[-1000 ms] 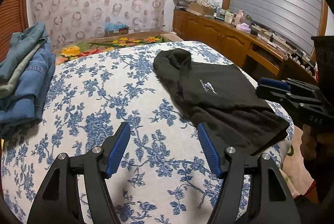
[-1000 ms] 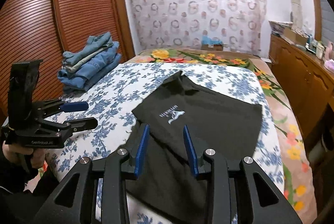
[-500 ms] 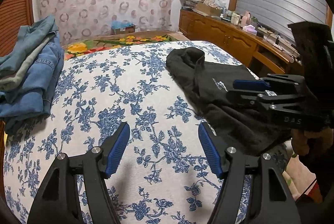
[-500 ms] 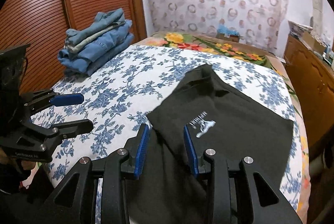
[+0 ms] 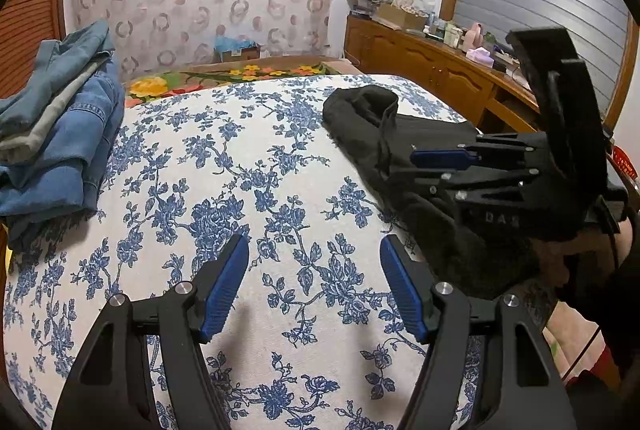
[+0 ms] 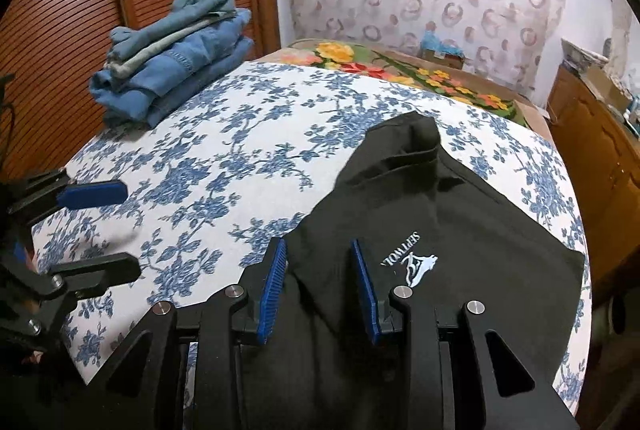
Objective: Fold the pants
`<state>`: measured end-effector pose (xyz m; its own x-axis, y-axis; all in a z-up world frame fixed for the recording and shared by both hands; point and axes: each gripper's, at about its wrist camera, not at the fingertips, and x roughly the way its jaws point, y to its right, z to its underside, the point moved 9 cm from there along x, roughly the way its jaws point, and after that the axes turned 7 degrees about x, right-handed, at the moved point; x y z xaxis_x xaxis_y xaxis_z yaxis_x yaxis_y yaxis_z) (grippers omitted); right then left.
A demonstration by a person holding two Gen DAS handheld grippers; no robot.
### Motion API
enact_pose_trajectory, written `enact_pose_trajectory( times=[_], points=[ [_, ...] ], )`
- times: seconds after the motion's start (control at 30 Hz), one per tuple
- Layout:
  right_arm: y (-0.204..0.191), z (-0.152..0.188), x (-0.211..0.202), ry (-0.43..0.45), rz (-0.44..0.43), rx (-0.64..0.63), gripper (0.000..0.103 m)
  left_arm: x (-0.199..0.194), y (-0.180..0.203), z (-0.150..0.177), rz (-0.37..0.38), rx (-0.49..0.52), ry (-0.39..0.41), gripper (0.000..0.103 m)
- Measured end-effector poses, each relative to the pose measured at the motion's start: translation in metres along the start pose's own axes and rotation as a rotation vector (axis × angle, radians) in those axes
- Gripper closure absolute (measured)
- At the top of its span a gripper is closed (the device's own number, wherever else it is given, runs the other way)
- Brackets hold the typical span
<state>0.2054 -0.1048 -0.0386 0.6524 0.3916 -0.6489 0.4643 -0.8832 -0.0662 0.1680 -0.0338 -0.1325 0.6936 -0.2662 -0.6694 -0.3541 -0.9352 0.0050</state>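
Since the earlier frame, the right gripper (image 6: 318, 276) has been carried in over the black pants (image 6: 460, 230) at the bed's (image 6: 224, 165) near right edge, its jaws just narrowed around a fold, apparently not yet pinched. The left gripper (image 5: 314, 280) is held released over bare bedspread, where room is left for folding.

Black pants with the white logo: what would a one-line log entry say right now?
black logo pants: on floral bedspread | right gripper: over near edge, closing, not pinching | left gripper: open over bedspread
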Motion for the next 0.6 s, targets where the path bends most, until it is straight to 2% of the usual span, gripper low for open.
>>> enact_pose_trajectory(
  times=[0.03, 0.1, 0.37, 0.6],
  points=[
    [0.001, 0.000, 0.000, 0.001, 0.003, 0.003, 0.082, 0.000, 0.000, 0.000, 0.000, -0.001, -0.001, 0.034],
    [0.003, -0.001, -0.001, 0.006, 0.005, 0.009, 0.096, 0.002, 0.000, 0.000, 0.002, -0.004, -0.003, 0.034],
    [0.017, -0.010, -0.033, 0.093, -0.003, 0.040, 0.100, 0.004, 0.008, 0.002, 0.011, 0.009, -0.010, 0.034],
    [0.062, -0.018, -0.065, 0.150, 0.061, 0.096, 0.100, 0.006, 0.014, 0.001, 0.022, 0.018, -0.012, 0.034]
  ],
)
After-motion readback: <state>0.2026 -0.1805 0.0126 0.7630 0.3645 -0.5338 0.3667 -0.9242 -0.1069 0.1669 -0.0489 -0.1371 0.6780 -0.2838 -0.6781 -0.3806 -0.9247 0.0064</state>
